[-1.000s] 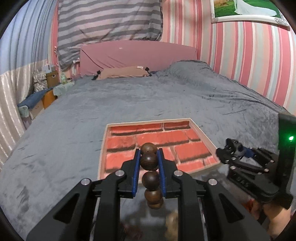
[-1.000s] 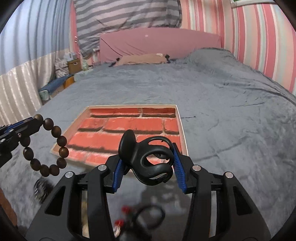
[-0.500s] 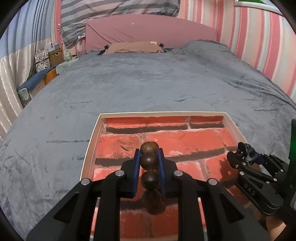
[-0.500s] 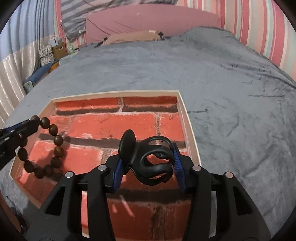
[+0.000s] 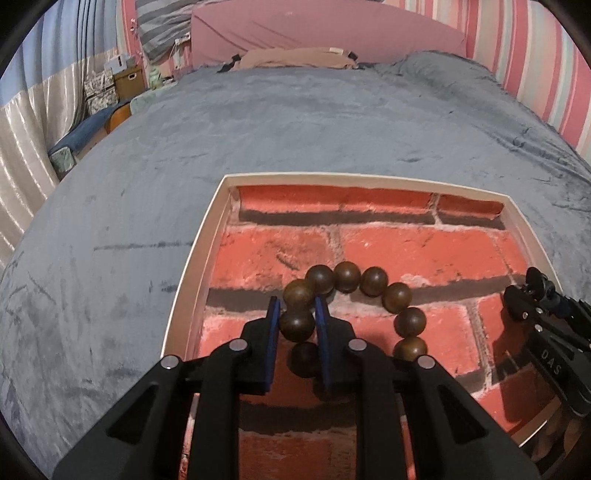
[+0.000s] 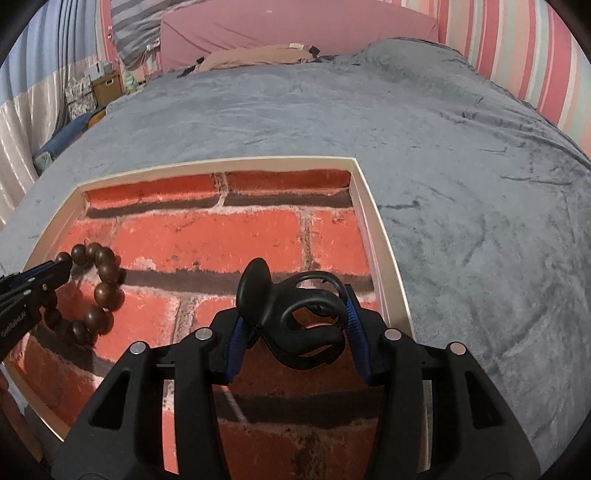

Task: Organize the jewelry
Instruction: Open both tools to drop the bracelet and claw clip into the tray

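inside the shallow tray (image 5: 192,258), on its red brick-print floor, a bracelet of dark wooden beads (image 5: 373,281) lies in a curve, one bead clamped in the left tool (image 5: 297,325). near the tray's right wall the right tool (image 6: 295,325) is clamped on a black hair claw clip (image 6: 295,317). the tray sits on a grey plush bedspread (image 6: 461,184), with a pink headboard (image 5: 325,33) and pink striped wallpaper (image 5: 535,55) beyond. only the right view shows the clip; the left view shows just that tool's black tip.

"DAS" on right gripper (image 5: 546,317) body; "GenRobot.AI", blurred so probably, on left gripper (image 6: 61,267) body.
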Tool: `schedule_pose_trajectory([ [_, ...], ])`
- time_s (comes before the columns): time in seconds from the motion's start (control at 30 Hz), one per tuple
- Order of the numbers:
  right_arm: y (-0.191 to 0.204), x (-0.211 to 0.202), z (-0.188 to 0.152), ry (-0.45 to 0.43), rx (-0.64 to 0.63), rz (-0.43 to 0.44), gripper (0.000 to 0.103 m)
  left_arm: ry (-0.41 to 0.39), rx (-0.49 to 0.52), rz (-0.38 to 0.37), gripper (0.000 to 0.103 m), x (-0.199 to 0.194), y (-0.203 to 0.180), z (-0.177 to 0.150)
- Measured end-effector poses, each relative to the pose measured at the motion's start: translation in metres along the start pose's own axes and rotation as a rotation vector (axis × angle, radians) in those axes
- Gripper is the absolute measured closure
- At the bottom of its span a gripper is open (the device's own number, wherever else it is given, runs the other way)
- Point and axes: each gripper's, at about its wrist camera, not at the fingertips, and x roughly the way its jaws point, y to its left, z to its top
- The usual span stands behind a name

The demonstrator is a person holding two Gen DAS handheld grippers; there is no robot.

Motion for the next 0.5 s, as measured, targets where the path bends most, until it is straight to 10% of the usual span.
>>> schedule_pose_trajectory([
  [0.5,0.006,-0.027,-0.009,0.006,-0.057,-0.009,0.037,0.018,0.027,0.033,0.046,-0.026,-0.001,-0.005],
])
